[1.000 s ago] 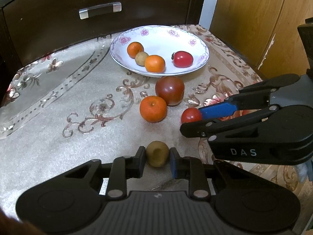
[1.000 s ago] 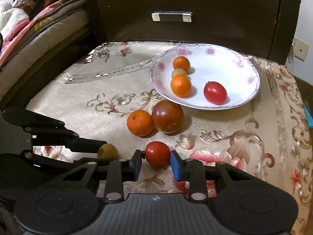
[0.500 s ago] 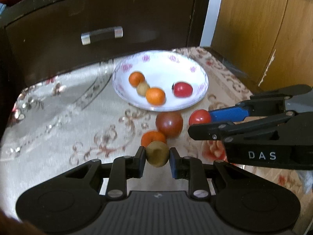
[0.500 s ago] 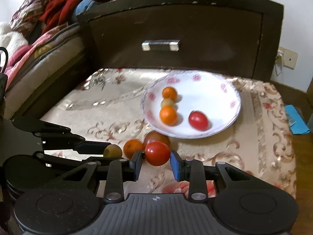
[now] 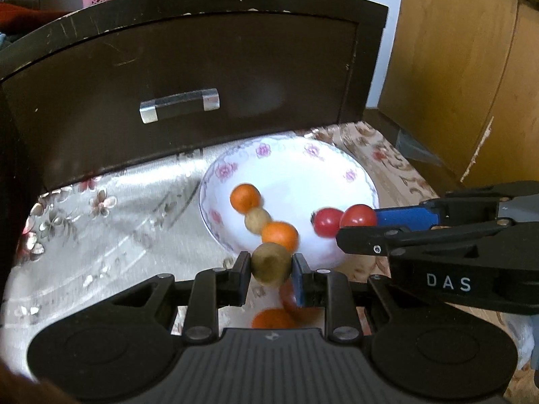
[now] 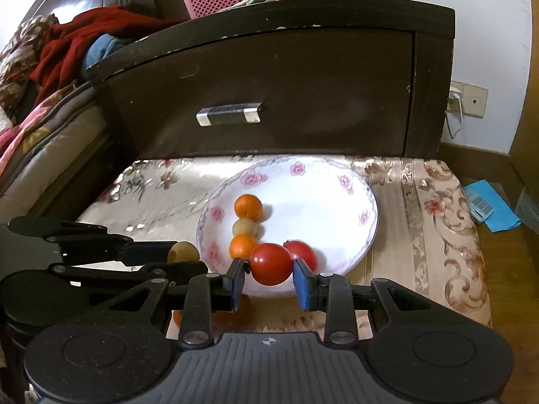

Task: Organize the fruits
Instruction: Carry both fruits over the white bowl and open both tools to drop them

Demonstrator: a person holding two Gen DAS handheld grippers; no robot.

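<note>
Above the bowl's near rim, the left hand-held gripper clamps a brown fruit and the right hand-held gripper clamps a tomato.

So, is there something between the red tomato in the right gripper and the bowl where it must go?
Nothing visible. The red tomato hangs at the near rim of the bowl; the white area right of the fruits inside is bare.

Brown fruit and red tomato (both gripped aloft) near the floral bowl holding four fruits.
</note>
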